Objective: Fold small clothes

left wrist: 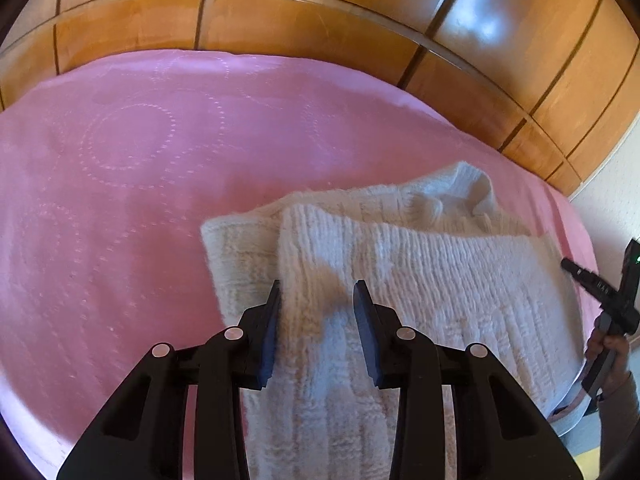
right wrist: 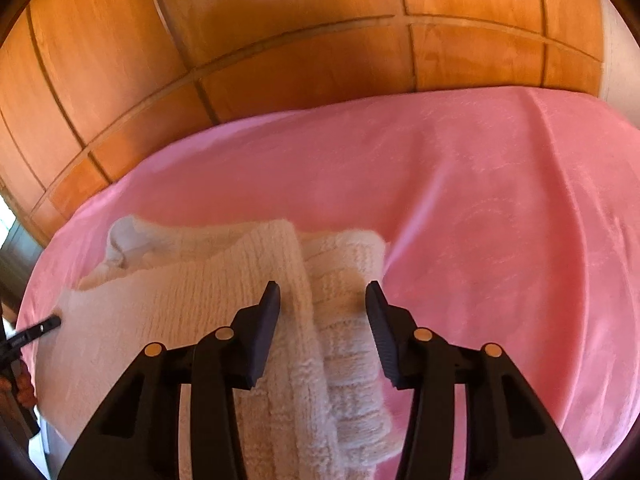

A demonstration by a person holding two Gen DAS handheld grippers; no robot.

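Observation:
A cream knitted sweater (left wrist: 420,272) lies partly folded on the pink bedspread (left wrist: 140,200), with a flap turned over its body. My left gripper (left wrist: 318,292) is open, its jaws apart just above the sweater's left folded edge, holding nothing. My right gripper (right wrist: 323,292) is open above the sweater's (right wrist: 180,300) right side, where a folded sleeve (right wrist: 352,320) lies between its jaws. The right gripper also shows at the right edge of the left wrist view (left wrist: 600,288). The left gripper's tip shows at the left edge of the right wrist view (right wrist: 36,330).
A wooden panelled wardrobe (left wrist: 320,24) stands behind the bed. The pink bedspread (right wrist: 500,208) spreads wide to both sides of the sweater. A white wall (left wrist: 616,184) shows at the far right.

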